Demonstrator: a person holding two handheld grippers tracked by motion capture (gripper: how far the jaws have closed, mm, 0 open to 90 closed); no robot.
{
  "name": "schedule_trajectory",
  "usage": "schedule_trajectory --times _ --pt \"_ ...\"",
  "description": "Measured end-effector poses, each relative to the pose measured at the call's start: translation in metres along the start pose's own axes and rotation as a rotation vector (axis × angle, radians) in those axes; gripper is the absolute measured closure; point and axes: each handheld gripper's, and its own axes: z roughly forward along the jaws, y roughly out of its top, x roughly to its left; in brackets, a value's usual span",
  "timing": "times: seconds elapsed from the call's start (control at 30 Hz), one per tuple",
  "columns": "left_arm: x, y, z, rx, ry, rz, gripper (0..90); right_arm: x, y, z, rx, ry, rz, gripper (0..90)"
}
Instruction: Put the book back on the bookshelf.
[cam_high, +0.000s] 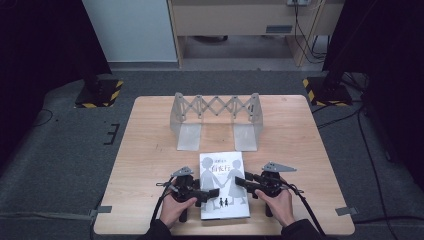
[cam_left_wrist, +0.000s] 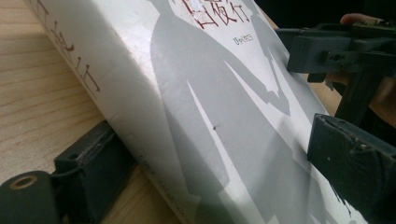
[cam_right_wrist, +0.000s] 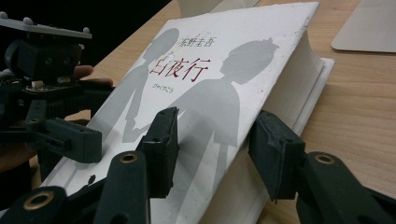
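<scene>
A thick white book (cam_high: 223, 175) with grey silhouettes of two figures and red lettering on its cover lies near the table's front edge. My left gripper (cam_high: 212, 193) comes in from its left. In the left gripper view, one jaw sits under the spine edge and the other rests on the cover of the book (cam_left_wrist: 210, 107). My right gripper (cam_high: 242, 181) comes in from the right. One of its fingers (cam_right_wrist: 161, 140) presses on the cover of the book (cam_right_wrist: 210, 84), and the other is against the page edge. Both grippers are shut on the book.
A grey metal scissor-type book rack (cam_high: 216, 117) with two flat foot plates stands on the wooden table (cam_high: 150, 150) just behind the book; one plate (cam_right_wrist: 369, 28) lies close by. Two stand bases (cam_high: 97, 92) with yellow-black tape sit on the floor at the table's far corners.
</scene>
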Motion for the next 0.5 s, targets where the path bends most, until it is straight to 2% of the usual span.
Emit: schedule_trajectory --times 0.07,0.17,0.3,0.43,0.5 --pt "-0.0007 -0.0008 0.0007 -0.011 0.000 -0.016 6.6 -0.0007 -0.0006 0.0007 0.001 0.000 0.010 52.6" --pt "-0.0030 -0.0026 0.0032 -0.041 -0.003 -0.043 0.0 -0.0002 -0.0009 0.0017 -0.002 0.001 0.012 52.6" --pt "-0.0025 -0.0035 0.0030 -0.057 -0.006 -0.063 0.0 -0.0002 -0.0009 0.0022 -0.003 0.003 0.014 52.6" --pt "-0.0034 -0.0027 0.0033 -0.071 0.002 -0.116 0.0 -0.0008 -0.0011 0.0028 -0.002 0.004 0.015 52.6" --pt "-0.0019 -0.0043 0.0027 -0.083 -0.007 -0.110 0.0 -0.0012 -0.0011 0.0033 -0.003 0.005 0.018 52.6"
